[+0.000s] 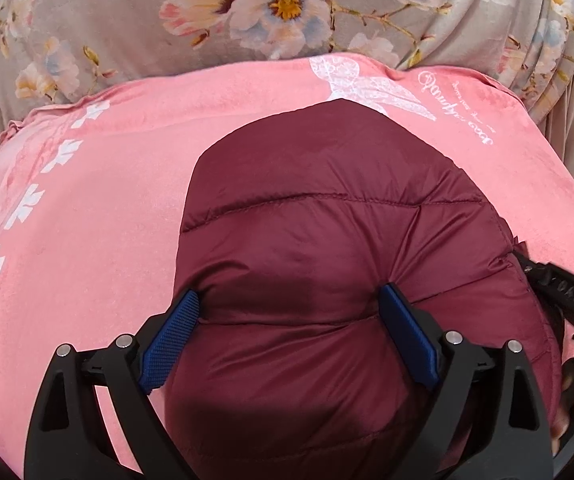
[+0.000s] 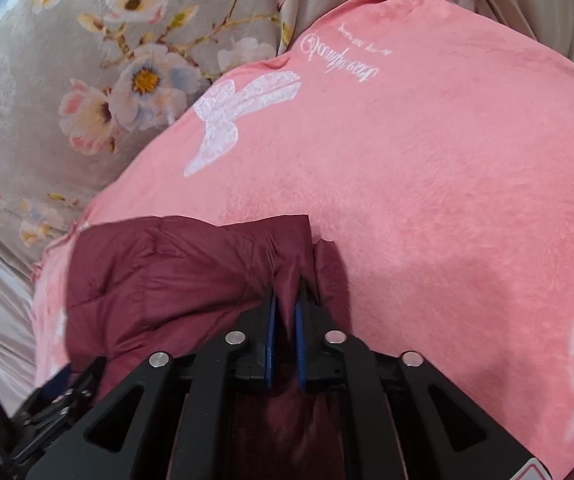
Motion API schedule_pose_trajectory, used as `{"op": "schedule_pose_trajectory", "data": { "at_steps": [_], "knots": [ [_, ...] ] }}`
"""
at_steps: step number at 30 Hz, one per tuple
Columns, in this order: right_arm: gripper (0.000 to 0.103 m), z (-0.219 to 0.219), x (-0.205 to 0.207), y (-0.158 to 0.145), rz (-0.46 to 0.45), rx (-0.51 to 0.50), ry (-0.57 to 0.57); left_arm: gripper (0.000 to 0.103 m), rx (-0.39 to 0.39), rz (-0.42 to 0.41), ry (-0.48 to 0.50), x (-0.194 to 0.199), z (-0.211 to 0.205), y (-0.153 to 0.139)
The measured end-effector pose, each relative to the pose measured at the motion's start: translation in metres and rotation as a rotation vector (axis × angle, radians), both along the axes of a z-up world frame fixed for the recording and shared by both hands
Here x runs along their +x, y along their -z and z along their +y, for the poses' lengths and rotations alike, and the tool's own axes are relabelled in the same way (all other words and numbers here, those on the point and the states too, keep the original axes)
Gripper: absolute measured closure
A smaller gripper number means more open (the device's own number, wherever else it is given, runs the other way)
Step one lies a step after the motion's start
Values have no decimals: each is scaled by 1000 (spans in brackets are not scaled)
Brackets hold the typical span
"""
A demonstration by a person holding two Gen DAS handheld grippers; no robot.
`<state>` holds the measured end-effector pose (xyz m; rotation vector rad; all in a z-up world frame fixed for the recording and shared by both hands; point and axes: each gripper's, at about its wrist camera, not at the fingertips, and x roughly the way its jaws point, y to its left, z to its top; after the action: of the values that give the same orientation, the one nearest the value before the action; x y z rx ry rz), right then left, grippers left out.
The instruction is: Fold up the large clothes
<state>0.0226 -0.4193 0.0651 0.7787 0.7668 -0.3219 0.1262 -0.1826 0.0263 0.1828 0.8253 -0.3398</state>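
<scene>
A maroon puffer jacket (image 1: 327,240) lies bunched on a pink blanket (image 1: 87,208). Both tongs angle downward: the left tongs (image 1: 291,304) spread wide astride the padding, the right tongs (image 2: 285,300) nearly together, seemingly pinching a fabric fold.

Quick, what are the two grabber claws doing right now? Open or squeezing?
Left gripper: open wide, pads on either side of the puffy maroon jacket.
Right gripper: nearly closed, a fold of the jacket between its pads; a firm pinch cannot be told.
</scene>
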Motion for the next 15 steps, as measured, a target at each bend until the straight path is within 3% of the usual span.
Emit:
{"op": "schedule_pose_trajectory", "data": {
  "at_steps": [4, 7, 11, 15],
  "knots": [
    [85, 21, -45, -41, -34, -7, -120, 15, -63, 40, 32, -13, 23, -22],
    [85, 51, -72, -50, -19, -31, -228, 15, -83, 55, 93, -38, 39, -38],
    [85, 84, -90, -36, 25, -21, -310, 15, -55, 52, 150, -68, 42, -40],
    [85, 102, -101, -7, 118, -60, -310, 15, -29, 83, 166, -84, 41, -26]
  ]
}}
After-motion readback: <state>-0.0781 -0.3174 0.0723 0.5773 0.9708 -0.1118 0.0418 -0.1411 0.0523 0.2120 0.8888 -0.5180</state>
